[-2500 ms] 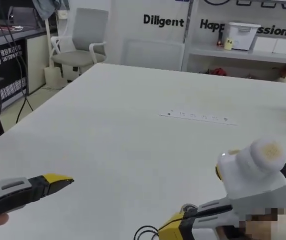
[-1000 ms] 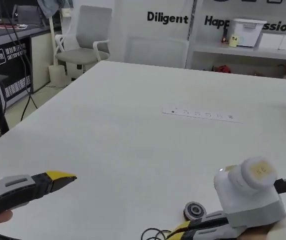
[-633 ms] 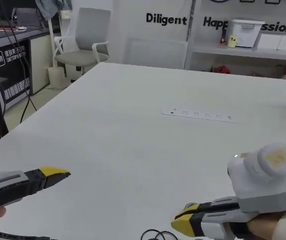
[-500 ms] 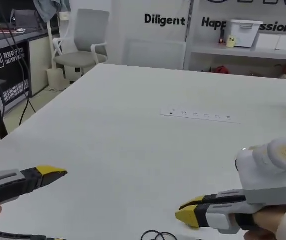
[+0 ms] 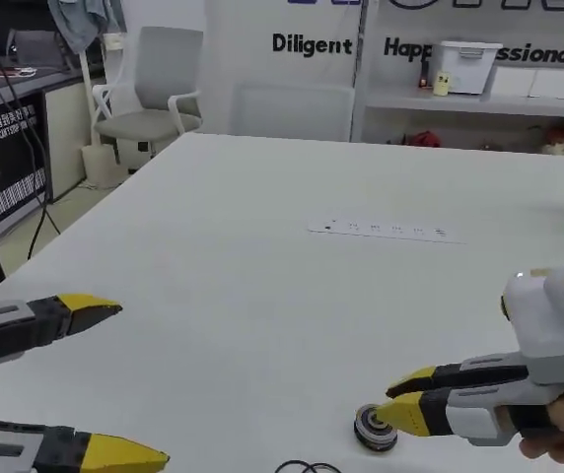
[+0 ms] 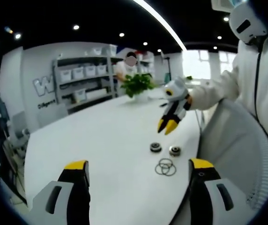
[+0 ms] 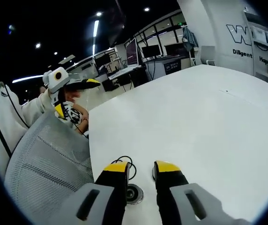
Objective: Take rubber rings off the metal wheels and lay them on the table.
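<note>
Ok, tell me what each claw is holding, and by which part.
Nothing. The left claw is open and empty; the right claw is open just over a metal wheel, not gripping it.

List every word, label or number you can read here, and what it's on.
"Diligent": on the back wall.
"Happ" and "ssionate": same wall, with the middle hidden by a box.
"W": large letter on that wall, seen in both gripper views.
Black board at left: characters and a barcode, too small to read.
Socket strip: marks too small to read.
</note>
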Demonstrator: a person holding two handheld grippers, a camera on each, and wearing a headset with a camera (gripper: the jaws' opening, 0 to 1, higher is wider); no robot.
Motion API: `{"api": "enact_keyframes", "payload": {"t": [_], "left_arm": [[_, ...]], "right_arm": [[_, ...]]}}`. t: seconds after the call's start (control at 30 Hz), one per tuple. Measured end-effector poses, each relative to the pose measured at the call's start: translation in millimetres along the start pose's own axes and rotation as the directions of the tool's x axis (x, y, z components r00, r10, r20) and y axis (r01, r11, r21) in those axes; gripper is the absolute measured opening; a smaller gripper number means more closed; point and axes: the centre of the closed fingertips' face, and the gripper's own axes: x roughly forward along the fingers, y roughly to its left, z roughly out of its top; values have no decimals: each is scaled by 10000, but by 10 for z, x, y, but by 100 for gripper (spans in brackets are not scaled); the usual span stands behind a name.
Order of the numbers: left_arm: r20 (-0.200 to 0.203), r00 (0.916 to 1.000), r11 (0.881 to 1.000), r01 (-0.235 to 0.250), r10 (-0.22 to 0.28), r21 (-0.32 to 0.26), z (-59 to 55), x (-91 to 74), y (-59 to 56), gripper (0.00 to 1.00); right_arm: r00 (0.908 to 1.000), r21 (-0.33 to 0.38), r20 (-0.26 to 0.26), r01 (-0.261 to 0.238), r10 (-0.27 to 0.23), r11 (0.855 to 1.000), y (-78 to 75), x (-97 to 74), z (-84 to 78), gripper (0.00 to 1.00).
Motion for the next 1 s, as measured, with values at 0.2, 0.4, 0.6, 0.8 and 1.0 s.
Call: {"api": "enact_keyframes", "payload": {"t": [0.2, 0.4, 0.6, 0.8, 1.0], "left_arm": [[87, 9998, 9996, 186, -188, 227, 108, 36, 3, 89], [129, 9987, 9971, 476, -485, 590, 223, 141, -6, 88], [111, 9970, 9923, 757, -771, 980, 330, 288, 13, 88], [303, 9945, 9879, 958, -1001, 1219, 459, 425, 18, 87], [421, 9901, 9820, 1270, -1341, 1400, 544, 613, -2, 86]], "right_arm": [[9999, 113, 137, -4, 2, 9999, -30, -51, -42, 24], [9997, 54, 252, 38, -39, 10000, -102, -44, -131, 28], [9995, -111, 209, 228, -226, 9997, -181, -40, -208, 29], [9990, -54, 269, 366, -364, 9993, -216, -47, -226, 29], [9987, -4, 275, 423, -423, 9991, -230, -34, -262, 28]]}}
